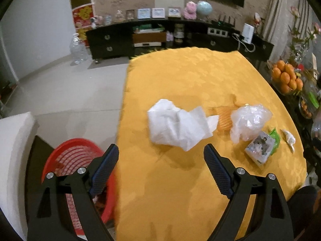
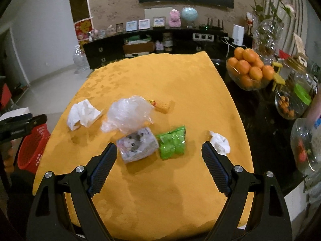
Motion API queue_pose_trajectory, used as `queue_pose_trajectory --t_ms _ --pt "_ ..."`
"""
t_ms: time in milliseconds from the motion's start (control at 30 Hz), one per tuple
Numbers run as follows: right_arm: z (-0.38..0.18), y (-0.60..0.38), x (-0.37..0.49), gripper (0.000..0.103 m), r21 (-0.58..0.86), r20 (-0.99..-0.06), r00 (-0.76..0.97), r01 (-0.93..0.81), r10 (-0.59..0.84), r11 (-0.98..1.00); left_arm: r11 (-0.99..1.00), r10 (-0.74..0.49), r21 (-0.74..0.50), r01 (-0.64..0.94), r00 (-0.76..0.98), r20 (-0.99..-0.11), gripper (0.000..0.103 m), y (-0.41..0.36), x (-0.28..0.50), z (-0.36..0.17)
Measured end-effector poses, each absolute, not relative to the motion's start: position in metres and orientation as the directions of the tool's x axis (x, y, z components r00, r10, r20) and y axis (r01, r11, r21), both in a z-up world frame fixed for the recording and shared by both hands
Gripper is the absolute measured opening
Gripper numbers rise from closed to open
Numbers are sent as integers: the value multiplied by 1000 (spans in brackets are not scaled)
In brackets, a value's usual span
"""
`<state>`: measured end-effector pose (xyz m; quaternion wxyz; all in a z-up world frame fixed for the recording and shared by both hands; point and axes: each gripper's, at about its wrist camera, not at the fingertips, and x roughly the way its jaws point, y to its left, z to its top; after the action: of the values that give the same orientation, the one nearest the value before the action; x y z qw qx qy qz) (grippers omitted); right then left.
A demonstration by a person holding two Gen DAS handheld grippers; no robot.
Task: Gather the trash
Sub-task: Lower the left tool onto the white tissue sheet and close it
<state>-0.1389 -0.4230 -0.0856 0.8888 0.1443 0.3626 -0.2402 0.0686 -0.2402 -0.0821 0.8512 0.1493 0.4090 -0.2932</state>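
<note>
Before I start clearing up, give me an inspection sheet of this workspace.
Surface: table under yellow patterned cloth.
Job's things: crumpled white paper, clear plastic bag, printed tissue pack, green wrapper, small white wad, yellow snack wrapper; red plastic basket beside table.
Clutter: glass bowl of oranges, glass jars.
Grippers: left gripper and right gripper, jaws open, empty.
Cables: white cord on the cabinet.
Surroundings: black TV cabinet, tiled floor.
</note>
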Motion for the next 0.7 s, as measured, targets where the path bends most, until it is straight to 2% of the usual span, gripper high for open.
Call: queue_pose_trajectory --t_ms 333,633,667,700 --pt "-100 -443 -144 83 97 -738 592 569 -325 817 747 -340 35 664 427 -838 83 -304 101 -119" --pt "-115 -458 -152 83 101 -762 558 605 -330 790 732 -302 53 680 392 -869 82 -324 120 -155" --pt "-116 -460 -152 84 103 -765 554 610 -329 786 729 -300 55 682 391 -870 74 -325 121 -157" --pt "-118 -461 -153 83 105 -767 550 614 -329 782 726 -298 56 685 387 -873 61 -326 122 -158"
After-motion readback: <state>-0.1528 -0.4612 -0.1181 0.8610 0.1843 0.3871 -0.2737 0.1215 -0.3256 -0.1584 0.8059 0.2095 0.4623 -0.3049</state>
